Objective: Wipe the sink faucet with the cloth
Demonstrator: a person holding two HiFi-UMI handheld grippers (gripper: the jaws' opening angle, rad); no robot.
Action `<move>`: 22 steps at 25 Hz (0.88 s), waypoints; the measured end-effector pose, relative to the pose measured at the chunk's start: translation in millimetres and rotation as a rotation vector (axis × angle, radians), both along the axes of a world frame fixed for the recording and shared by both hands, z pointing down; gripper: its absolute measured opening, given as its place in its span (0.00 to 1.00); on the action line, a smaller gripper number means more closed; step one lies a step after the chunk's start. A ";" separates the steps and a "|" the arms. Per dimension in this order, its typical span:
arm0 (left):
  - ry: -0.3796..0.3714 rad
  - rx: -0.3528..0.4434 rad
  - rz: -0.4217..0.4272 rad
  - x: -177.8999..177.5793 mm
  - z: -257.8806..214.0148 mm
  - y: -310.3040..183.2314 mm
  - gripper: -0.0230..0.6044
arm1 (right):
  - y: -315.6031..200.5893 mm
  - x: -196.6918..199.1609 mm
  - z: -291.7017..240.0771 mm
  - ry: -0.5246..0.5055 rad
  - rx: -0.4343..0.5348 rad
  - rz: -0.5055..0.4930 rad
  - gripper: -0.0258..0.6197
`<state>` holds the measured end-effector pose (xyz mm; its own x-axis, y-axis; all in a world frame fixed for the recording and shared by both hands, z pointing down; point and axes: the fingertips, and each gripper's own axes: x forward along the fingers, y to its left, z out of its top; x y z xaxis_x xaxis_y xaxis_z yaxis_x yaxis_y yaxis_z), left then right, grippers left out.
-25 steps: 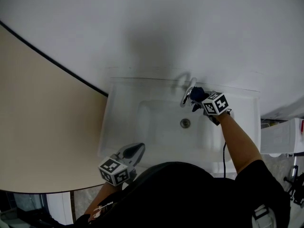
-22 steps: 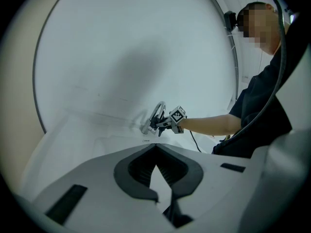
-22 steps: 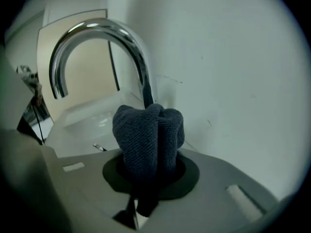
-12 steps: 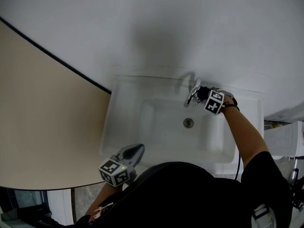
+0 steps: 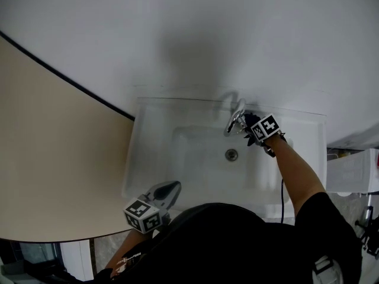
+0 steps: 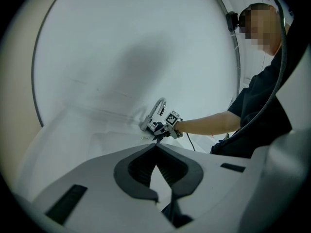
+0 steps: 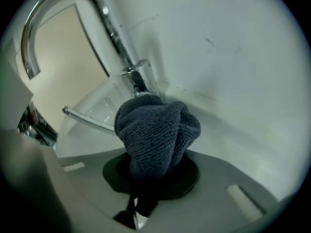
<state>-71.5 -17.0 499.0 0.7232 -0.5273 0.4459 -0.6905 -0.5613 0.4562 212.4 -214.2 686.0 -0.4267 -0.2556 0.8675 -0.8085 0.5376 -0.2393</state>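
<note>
One faucet (image 5: 235, 119), one sink (image 5: 148, 158), one cloth (image 7: 155, 127) in right gripper (image 5: 247, 124)

Base of faucet (image 7: 118, 37) behind cloth (image 7: 156, 129)

Black short-sleeved shirt (image 5: 237, 238) at six o'clock; left gripper (image 5: 173, 186), seven o'clock, and right gripper (image 5: 243, 123), three o'clock, bear black-and-white marker cubes (image 5: 143, 214).

A plain white wall (image 5: 237, 34) fills the upper view. At left, a beige panel (image 5: 53, 147) meets it along a thin dark strip (image 5: 65, 76). A white slatted bin (image 5: 349, 173) stands at the far right, and grey floor tile (image 5: 109, 244) shows below the panel.
</note>
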 end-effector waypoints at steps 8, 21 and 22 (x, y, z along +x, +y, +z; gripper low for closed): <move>0.016 -0.028 -0.003 -0.2 3.4 -2.7 0.02 | 7.6 -47.5 -1.1 -0.804 -0.203 0.600 0.11; 0.013 -0.021 -0.016 -0.8 1.9 2.8 0.02 | 18.6 -77.3 -89.9 -1.115 0.174 0.628 0.11; 0.016 -0.017 -0.015 0.3 1.7 2.5 0.02 | 22.5 -75.1 -100.2 -1.110 0.192 0.597 0.11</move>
